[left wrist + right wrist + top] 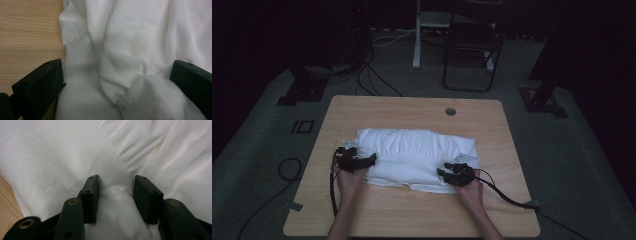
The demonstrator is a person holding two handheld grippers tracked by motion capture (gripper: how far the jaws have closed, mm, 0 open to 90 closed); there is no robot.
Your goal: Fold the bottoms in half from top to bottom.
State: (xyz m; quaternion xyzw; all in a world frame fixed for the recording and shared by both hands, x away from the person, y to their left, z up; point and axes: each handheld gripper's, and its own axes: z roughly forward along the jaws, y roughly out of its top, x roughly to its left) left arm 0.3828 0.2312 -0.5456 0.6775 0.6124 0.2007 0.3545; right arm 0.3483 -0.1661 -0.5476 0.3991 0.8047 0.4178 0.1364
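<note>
1. A white cloth (414, 157) lies bunched and folded on the middle of the wooden table (412, 215), closer to my side than to the far edge.
2. My left gripper (357, 161) sits at the cloth's left end, where the fabric meets bare wood.
3. In the left gripper view, its jaws stand wide apart. A raised fold of the cloth (130, 75) lies between them, and the left jaw rests at the fabric's edge, over the table (27, 37).
4. My right gripper (455, 174) sits on the cloth's near right corner.
5. In the right gripper view, its jaws stand partly apart, with a small hump of the cloth (116, 202) pushed up between them. The fabric touches both inner faces. I cannot tell whether it is firmly clamped.
6. My hands (349, 181) hold both grippers from the near edge of the table.
</note>
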